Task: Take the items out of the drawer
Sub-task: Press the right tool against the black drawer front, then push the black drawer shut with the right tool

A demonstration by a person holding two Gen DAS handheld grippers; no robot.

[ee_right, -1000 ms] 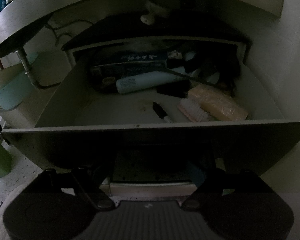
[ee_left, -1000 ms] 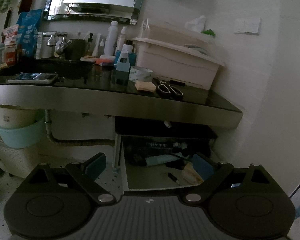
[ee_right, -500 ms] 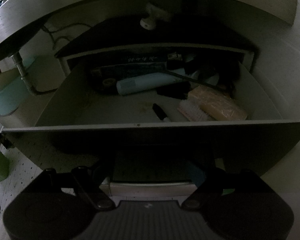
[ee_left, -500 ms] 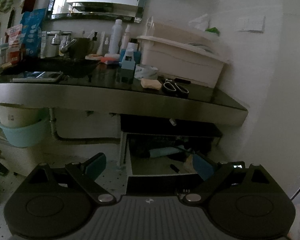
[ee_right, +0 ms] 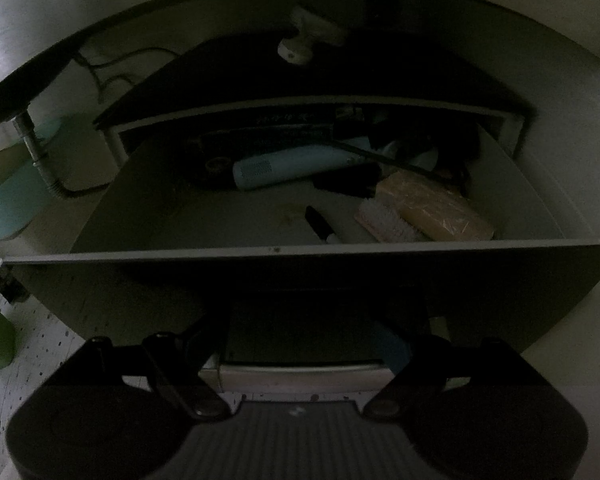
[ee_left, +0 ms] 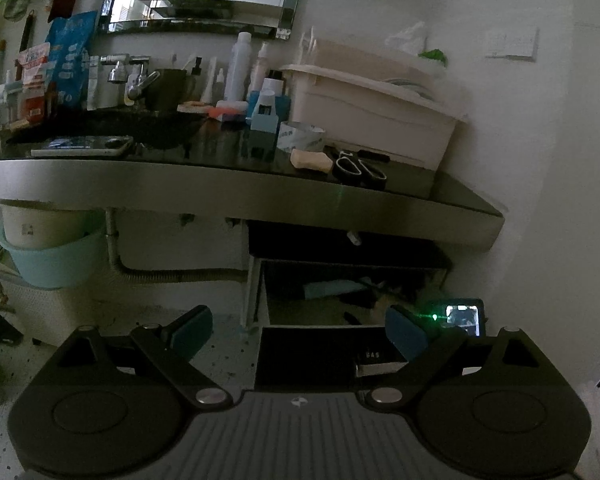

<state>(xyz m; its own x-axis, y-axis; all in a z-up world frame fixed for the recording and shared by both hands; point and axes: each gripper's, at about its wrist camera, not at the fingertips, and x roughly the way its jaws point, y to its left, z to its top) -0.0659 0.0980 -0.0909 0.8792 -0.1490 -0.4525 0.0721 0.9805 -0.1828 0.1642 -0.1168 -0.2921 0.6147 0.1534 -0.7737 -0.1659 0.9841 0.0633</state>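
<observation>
Drawer [ee_right: 300, 254] is standing pulled out beneath the counter [ee_left: 220, 188], close to the counter's right end, and its contents are lying inside it.

The right wrist view is looking down into it. A pale blue tube [ee_right: 292, 166] is lying across the back half. A black marker [ee_right: 320, 230] is resting near the middle of the front edge. A white-bristled brush [ee_right: 388, 224] is lying toward the front right corner, touching a yellowish block [ee_right: 432, 208] on its right. A dark box [ee_right: 268, 132] is sitting against the back edge. A white knob [ee_right: 300, 46] is showing above, on the dark panel over the drawer. The right gripper [ee_right: 300, 344] is hanging low in front of the drawer's front panel, jaws partly apart. In the shadow I cannot tell whether its pads are pressing on anything.

The left wrist view is showing much less of the inside: only the tube and some dark shapes. It is showing the countertop instead. Scissors [ee_left: 360, 168] and a bar of soap [ee_left: 310, 160] are lying near the front edge, just beside each other. A tape roll [ee_left: 300, 136] is sitting behind them. A cream bin [ee_left: 372, 108] is standing at the right end, and a phone [ee_left: 80, 146] is lying toward the left end. A small lit screen [ee_left: 464, 316] is glowing at the drawer's front right corner. The left gripper [ee_left: 298, 334] is hovering well back from the drawer, jaws spread wide with nothing between them.
</observation>
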